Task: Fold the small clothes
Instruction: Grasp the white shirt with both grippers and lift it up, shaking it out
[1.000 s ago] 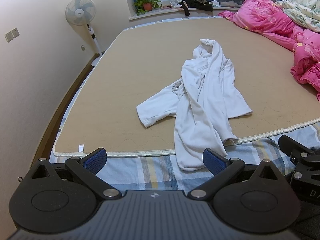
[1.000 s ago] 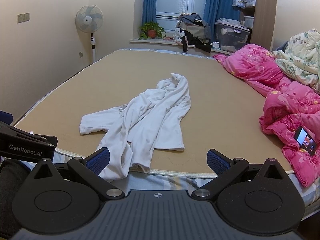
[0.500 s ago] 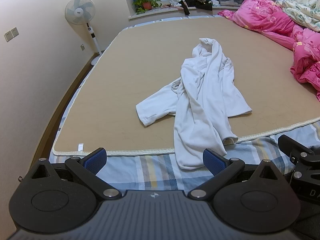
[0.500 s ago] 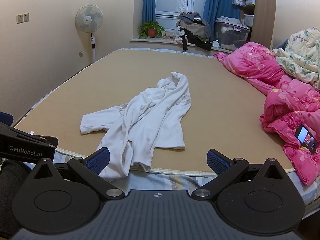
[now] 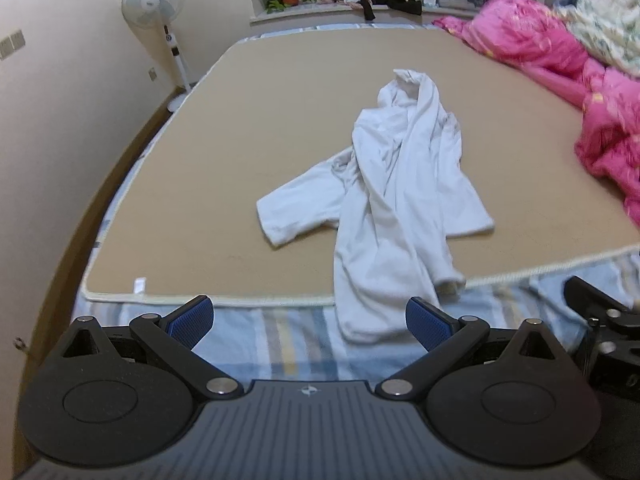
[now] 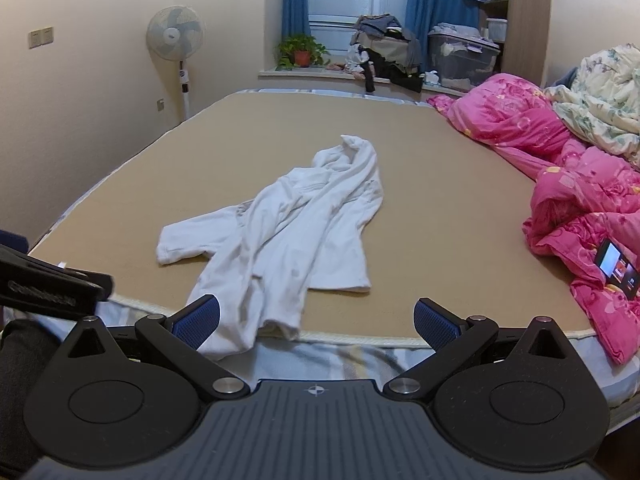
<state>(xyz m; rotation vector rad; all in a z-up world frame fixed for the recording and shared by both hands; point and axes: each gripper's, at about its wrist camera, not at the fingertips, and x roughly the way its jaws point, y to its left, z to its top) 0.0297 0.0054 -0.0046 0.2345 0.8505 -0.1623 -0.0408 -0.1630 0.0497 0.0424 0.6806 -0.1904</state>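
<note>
White garment (image 5: 400,184), crumpled on tan mat (image 5: 248,128); hem overhanging mat's near edge. Left gripper (image 5: 308,320), right gripper (image 6: 316,318): fingers spread, empty.

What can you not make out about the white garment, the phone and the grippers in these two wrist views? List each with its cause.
- White garment: its type and its underside are hidden by its own twisted folds, both views.
- Phone screen: too small to read, right wrist view.
- Right gripper: mostly cut off by the frame edge in the left wrist view.
- Left gripper: its lettering is blurred in the right wrist view.
</note>
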